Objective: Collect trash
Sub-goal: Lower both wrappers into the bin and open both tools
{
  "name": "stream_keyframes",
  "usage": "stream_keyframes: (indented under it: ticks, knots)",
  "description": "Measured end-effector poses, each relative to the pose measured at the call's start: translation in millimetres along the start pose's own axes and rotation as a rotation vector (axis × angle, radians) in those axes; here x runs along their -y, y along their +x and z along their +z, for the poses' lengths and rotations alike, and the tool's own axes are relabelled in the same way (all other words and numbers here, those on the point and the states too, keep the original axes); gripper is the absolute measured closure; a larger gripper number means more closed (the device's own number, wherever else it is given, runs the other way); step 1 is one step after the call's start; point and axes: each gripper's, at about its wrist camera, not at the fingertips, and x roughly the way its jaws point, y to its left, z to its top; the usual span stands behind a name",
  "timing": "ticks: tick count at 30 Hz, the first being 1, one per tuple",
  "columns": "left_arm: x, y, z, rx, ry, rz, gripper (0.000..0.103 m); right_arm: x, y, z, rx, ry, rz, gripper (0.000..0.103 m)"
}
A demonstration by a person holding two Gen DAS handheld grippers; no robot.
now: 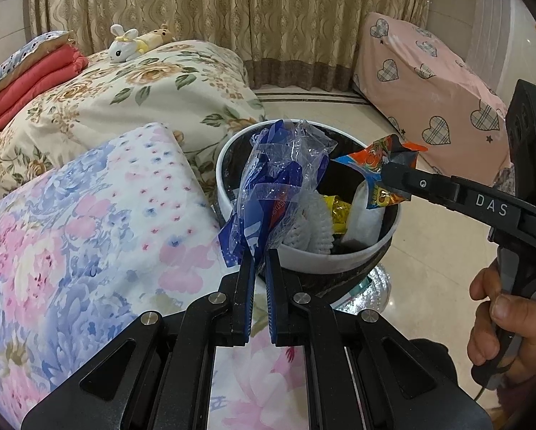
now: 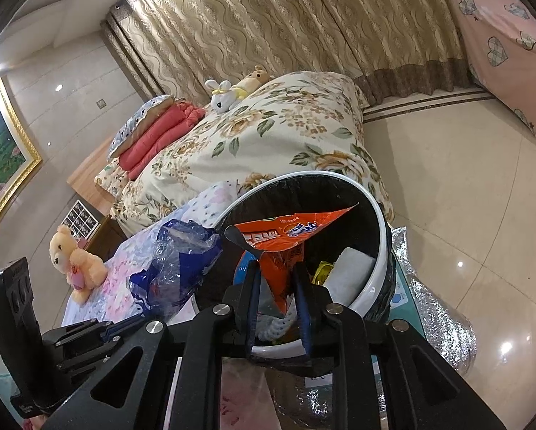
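Left wrist view is showing the white trash bin (image 1: 232,193) with its black liner, standing on the shiny tile floor (image 1: 429,251) just beside a bed corner covered in a blue and pink flowered sheet (image 1: 88,215). Behind the bin a cream flowered quilt (image 1: 142,96) is lying, with folded red blankets (image 1: 35,86) and a white plush rabbit (image 1: 124,46) on it; beige curtains (image 1: 268,18) are hanging behind that. To the right of the bin a pink cloth with hearts (image 1: 429,82) is covering some furniture. Inside the bin, white foam netting (image 1: 314,229), a yellow wrapper (image 1: 337,215) and a white pad (image 1: 366,215) are already lying.

The left gripper (image 1: 259,261) is pointing down toward the near rim of the bin, and its jaws are nearly closed on a blue and clear plastic bag (image 1: 268,179), which is standing up over the bin's left side. The right gripper (image 2: 278,286) is reaching over the bin from the right, and a person's hand (image 1: 500,322) is gripping its handle. Its jaws are standing a little apart with an orange snack wrapper (image 2: 289,233) between them, above the bin opening; I cannot tell if the pads are still pressing it. In the right wrist view a beige teddy bear (image 2: 76,261) is sitting on the flowered sheet, left of the bin, and a silver foil mat (image 2: 443,322) is lying on the floor to the right of the bin.
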Motion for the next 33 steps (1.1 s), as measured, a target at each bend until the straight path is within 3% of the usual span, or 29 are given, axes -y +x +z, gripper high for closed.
stream_keyframes:
  ticks: [33]
  knots:
    - [12.2, 21.8, 21.3, -0.01, 0.023, -0.002, 0.097, 5.4, 10.4, 12.4, -0.012, -0.009, -0.016, 0.083]
